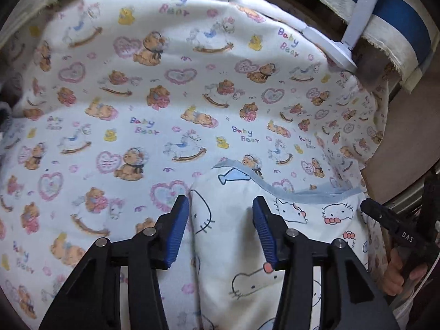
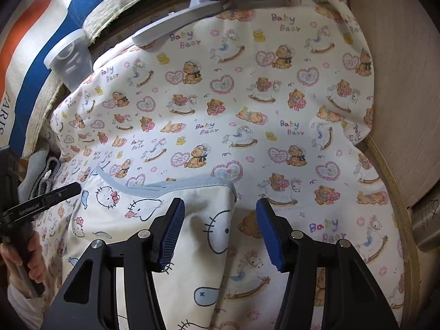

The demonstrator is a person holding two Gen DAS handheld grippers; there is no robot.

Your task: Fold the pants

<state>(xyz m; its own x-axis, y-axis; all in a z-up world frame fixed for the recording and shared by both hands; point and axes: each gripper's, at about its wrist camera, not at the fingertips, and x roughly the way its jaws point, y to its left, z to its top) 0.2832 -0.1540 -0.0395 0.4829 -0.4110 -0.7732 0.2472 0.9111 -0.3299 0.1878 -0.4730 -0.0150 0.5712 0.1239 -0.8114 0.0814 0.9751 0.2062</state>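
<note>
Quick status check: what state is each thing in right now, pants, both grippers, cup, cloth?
Pants: lying on the cloth, blue-trimmed edge away from the cameras, not gripped.
Left gripper: open, fingers straddling the pants' left edge.
Right gripper: open, over the pants' right edge.
Plastic cup: on its side, looks empty.
Bear-print cloth: spread out, lightly rumpled.

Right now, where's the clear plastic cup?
In the right wrist view, the clear plastic cup sits upper left, at the bear-print cloth's edge, beside the white clip.
</note>
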